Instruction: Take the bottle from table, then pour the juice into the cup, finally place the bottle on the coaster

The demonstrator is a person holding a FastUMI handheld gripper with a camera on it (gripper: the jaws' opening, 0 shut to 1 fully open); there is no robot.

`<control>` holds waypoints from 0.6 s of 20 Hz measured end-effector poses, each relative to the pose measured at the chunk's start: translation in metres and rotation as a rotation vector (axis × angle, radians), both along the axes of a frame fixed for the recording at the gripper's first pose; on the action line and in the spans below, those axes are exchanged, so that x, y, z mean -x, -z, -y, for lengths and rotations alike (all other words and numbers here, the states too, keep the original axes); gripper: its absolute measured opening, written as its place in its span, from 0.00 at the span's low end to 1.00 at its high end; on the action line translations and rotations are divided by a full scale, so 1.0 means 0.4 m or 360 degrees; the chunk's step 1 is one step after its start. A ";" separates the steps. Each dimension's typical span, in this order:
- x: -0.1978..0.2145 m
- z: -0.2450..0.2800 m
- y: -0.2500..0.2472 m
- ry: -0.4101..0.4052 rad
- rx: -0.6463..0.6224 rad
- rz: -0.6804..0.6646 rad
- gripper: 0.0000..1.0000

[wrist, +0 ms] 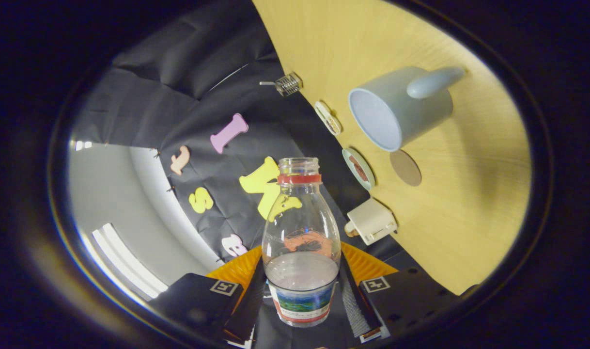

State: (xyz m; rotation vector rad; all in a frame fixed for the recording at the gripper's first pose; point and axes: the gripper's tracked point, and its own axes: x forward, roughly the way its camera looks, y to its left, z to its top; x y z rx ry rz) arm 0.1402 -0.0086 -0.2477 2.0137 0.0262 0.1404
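A clear plastic bottle with a red neck ring and an open mouth sits between my fingers, and my gripper is shut on its labelled lower body. The whole scene looks rolled to one side, so the wooden table stands like a wall beside the bottle. A pale blue mug with its handle turned away stands on that table, well beyond the bottle's mouth and off to the side. Its opening faces me. A round brown coaster lies flat just next to the mug, nearer to me.
Along the table's edge sit a small glass jar, a white round object, a green-rimmed disc and a white box. Black cloth and a pale wall lie beyond the bottle.
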 end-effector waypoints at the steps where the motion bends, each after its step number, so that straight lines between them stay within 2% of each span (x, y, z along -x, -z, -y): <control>1: 0.007 -0.016 0.001 -0.0016 0.0112 -0.0001 0.77; 5: 0.019 -0.038 -0.002 -0.0046 0.0576 0.0012 0.77; 10: 0.029 -0.045 -0.038 -0.0019 0.1118 0.0075 0.77; 12: 0.024 -0.046 -0.035 -0.0045 0.1379 0.0037 0.78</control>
